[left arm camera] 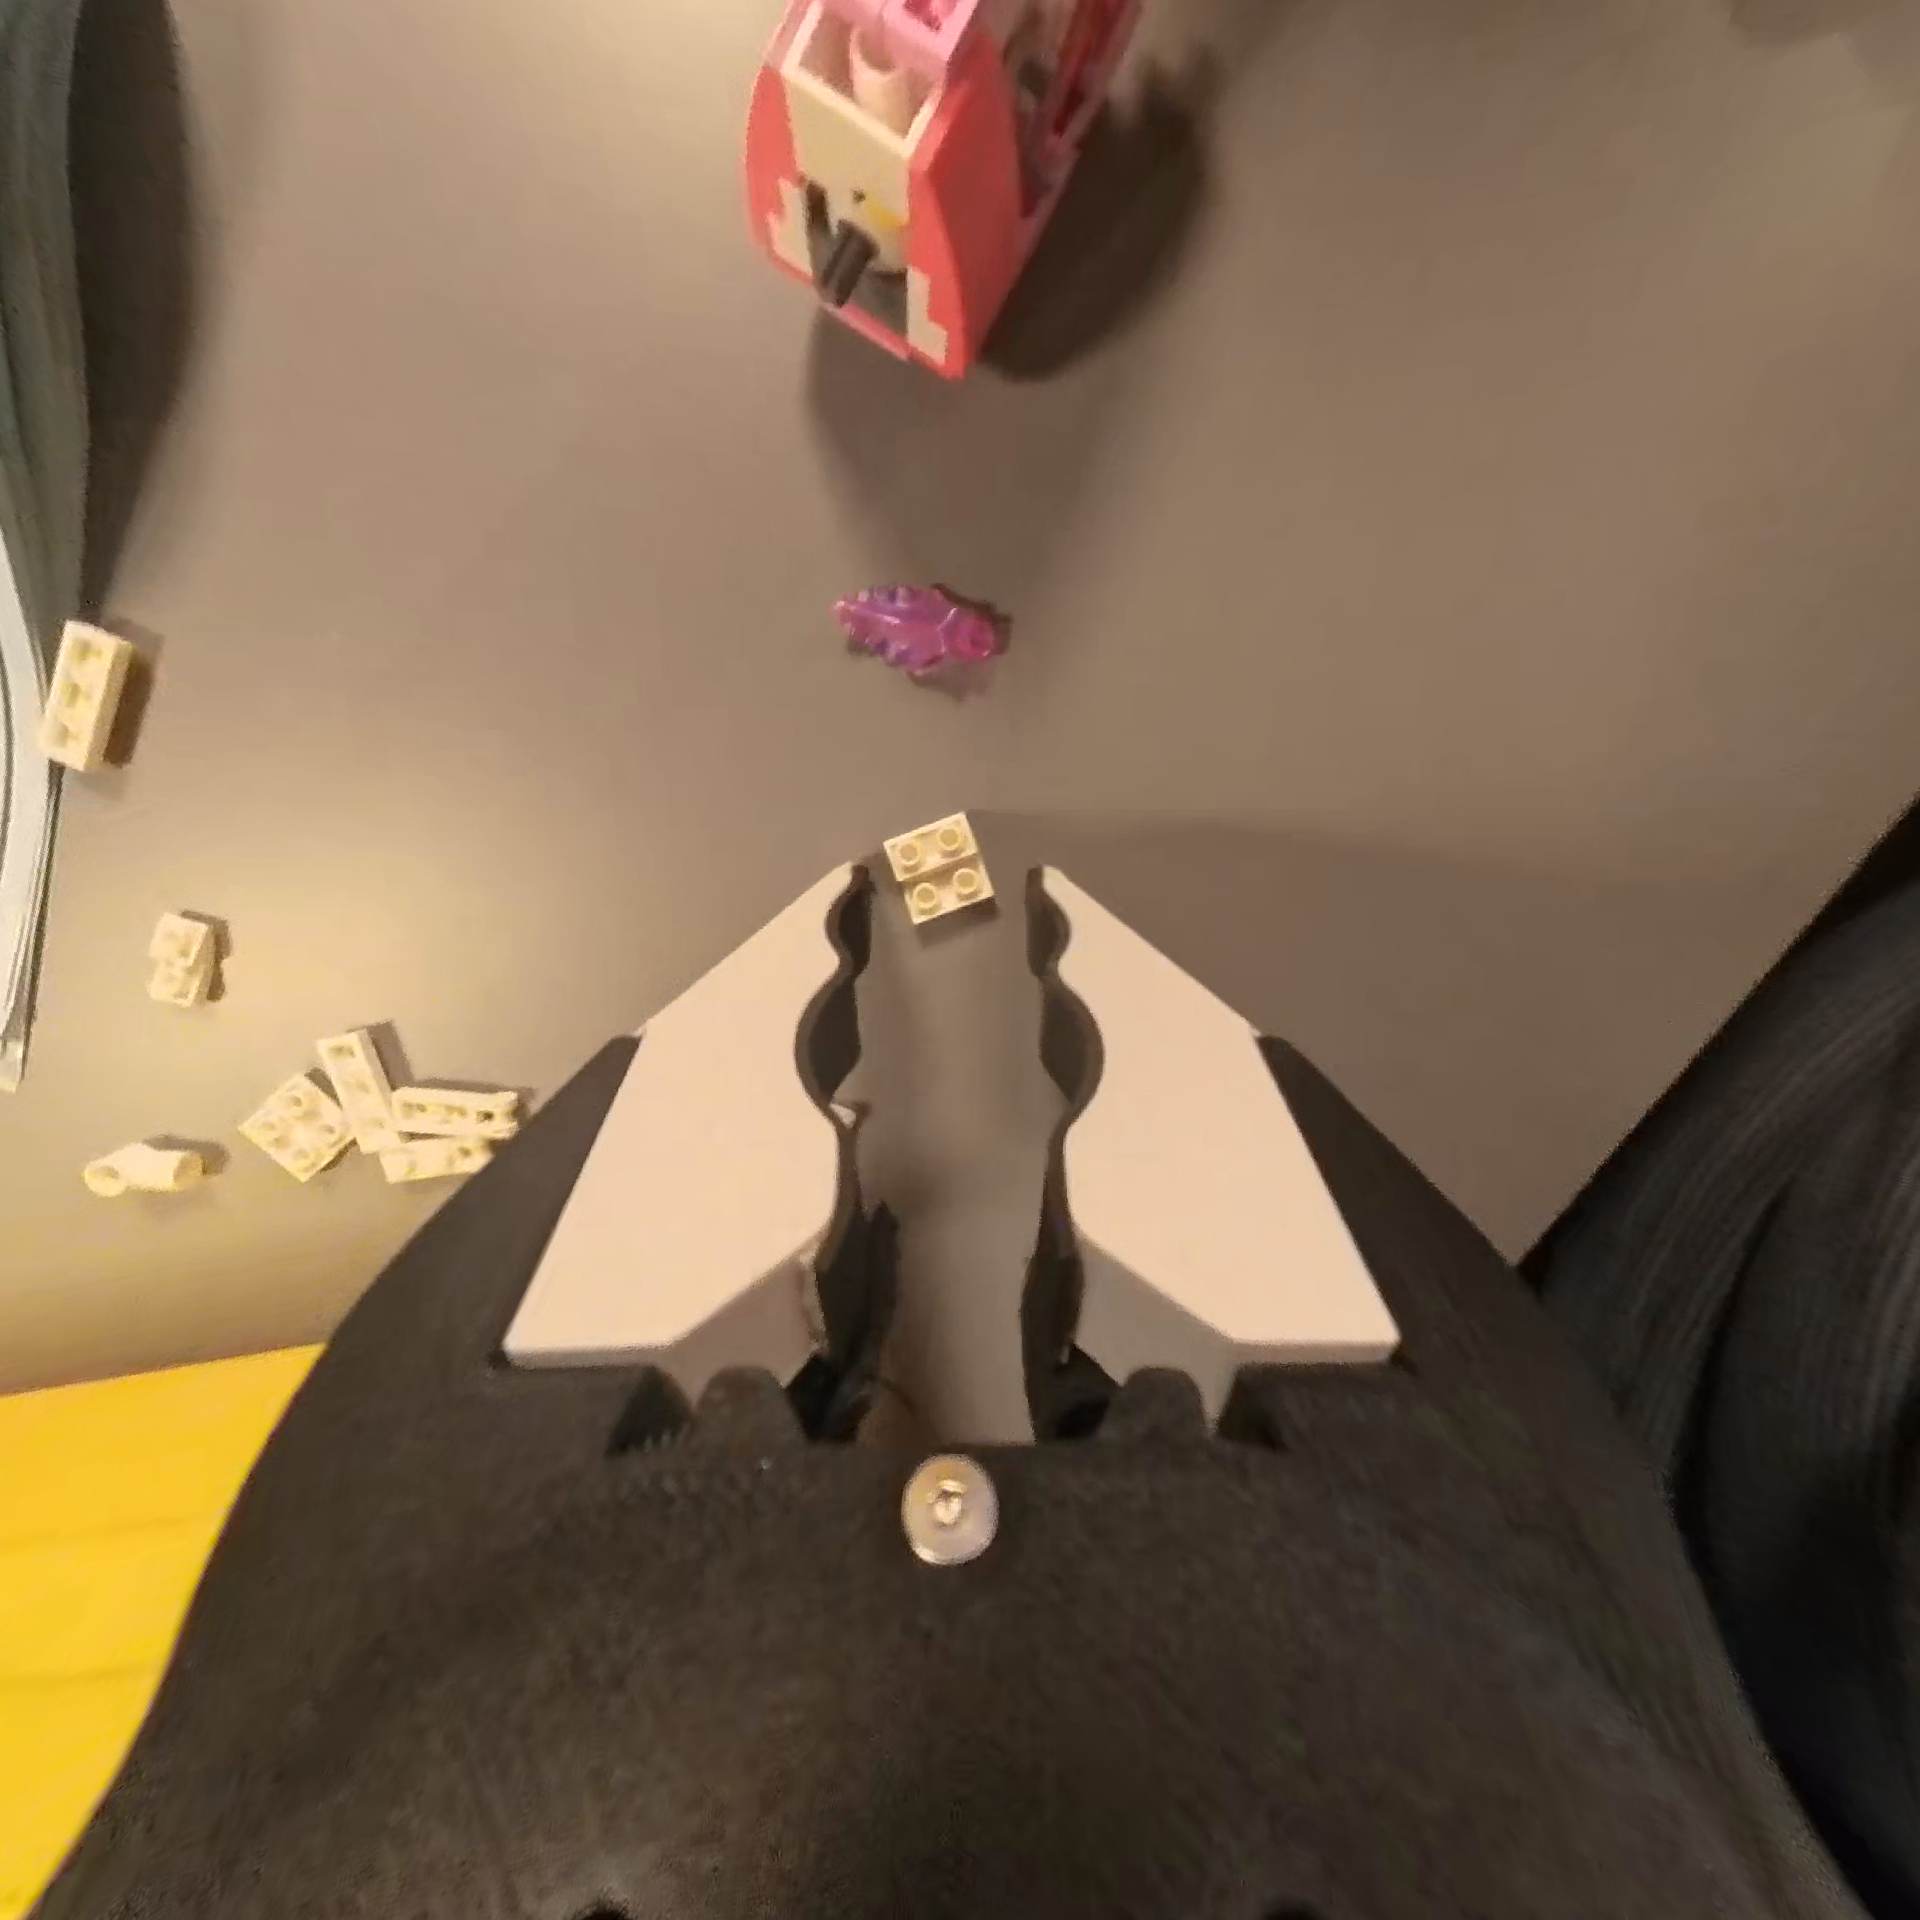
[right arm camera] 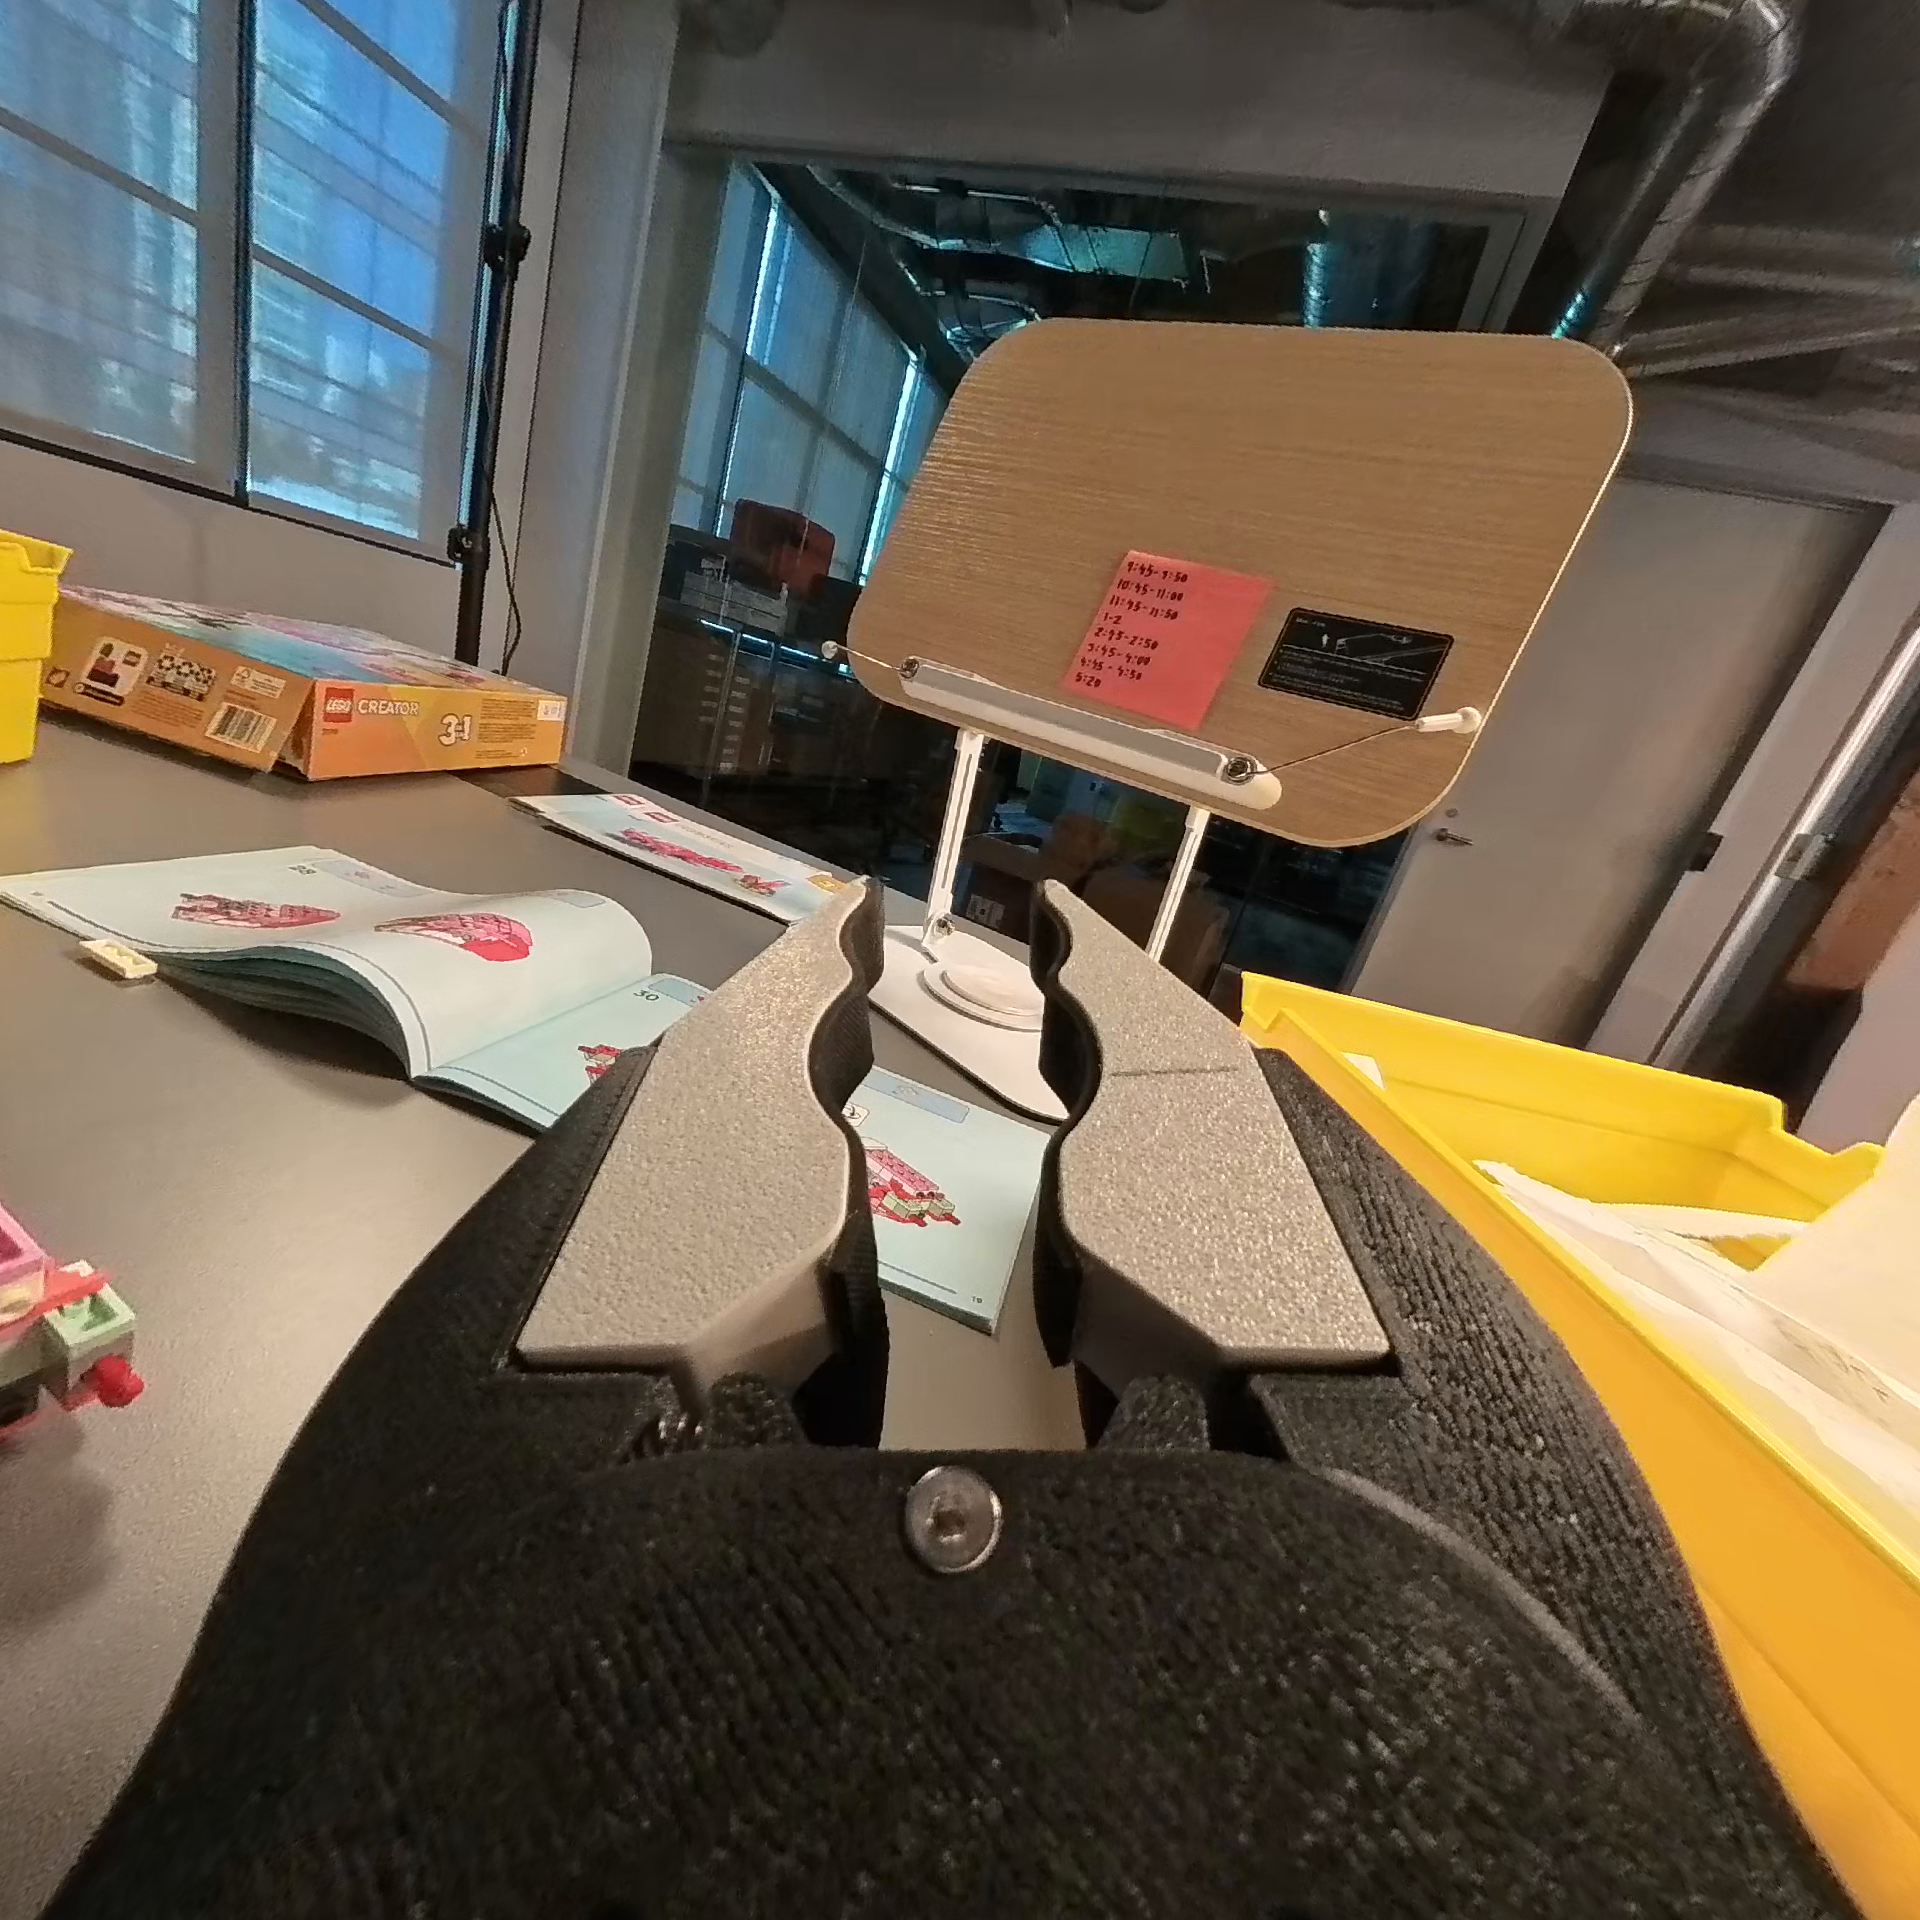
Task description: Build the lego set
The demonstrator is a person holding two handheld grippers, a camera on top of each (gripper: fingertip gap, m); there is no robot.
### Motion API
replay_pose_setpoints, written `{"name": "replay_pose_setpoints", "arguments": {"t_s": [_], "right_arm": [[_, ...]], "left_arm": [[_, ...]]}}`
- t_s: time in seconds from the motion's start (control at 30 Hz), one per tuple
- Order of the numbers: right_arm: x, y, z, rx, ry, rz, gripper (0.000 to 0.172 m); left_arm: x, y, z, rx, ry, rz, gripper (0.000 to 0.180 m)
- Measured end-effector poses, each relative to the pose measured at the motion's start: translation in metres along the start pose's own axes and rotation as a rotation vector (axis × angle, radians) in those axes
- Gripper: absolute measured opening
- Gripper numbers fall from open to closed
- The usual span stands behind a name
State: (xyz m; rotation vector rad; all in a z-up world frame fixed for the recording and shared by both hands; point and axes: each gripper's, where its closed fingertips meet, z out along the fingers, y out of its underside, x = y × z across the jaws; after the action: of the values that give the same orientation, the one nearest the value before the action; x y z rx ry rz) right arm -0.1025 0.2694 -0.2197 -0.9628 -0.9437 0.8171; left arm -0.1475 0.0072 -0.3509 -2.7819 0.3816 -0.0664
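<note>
Grey tabletop [left arm camera: 416,436] strewn with cream bricks [left arm camera: 343,1122]; left gripper [left arm camera: 948,883] parted, bare, over a cream four-stud plate [left arm camera: 940,871], untouched. Right gripper [right arm camera: 956,914] parted, bare, raised toward a book stand [right arm camera: 1226,582] and windows [right arm camera: 260,260].

Looks like office or lab workspace to me. Tall grid windows [right arm camera: 208,260], glass partition [right arm camera: 831,520], bare ducting overhead [right arm camera: 1714,156]. I work at grey table [right arm camera: 260,1195]: brick-set box [right arm camera: 312,686], open instruction booklet [right arm camera: 416,956], yellow bins [right arm camera: 1558,1143], wooden book stand [right arm camera: 1247,520].
</note>
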Motion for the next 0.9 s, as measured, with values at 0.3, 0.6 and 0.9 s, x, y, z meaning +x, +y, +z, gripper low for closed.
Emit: {"name": "replay_pose_setpoints", "arguments": {"t_s": [0.3,0.6,0.9], "right_arm": [[0.006,0.003,0.000,-0.017,0.030,-0.002,0.026],[0.009,0.005,-0.002,-0.022,0.042,-0.003,0.026],[0.002,0.006,0.000,-0.030,0.011,-0.017,0.026]], "left_arm": [[-0.003,-0.007,-0.002,0.033,0.034,-0.083,0.016],[-0.051,-0.135,-0.053,0.681,-0.158,0.016,0.016],[-0.072,-0.154,-0.040,0.935,-0.106,0.055,0.016]]}}
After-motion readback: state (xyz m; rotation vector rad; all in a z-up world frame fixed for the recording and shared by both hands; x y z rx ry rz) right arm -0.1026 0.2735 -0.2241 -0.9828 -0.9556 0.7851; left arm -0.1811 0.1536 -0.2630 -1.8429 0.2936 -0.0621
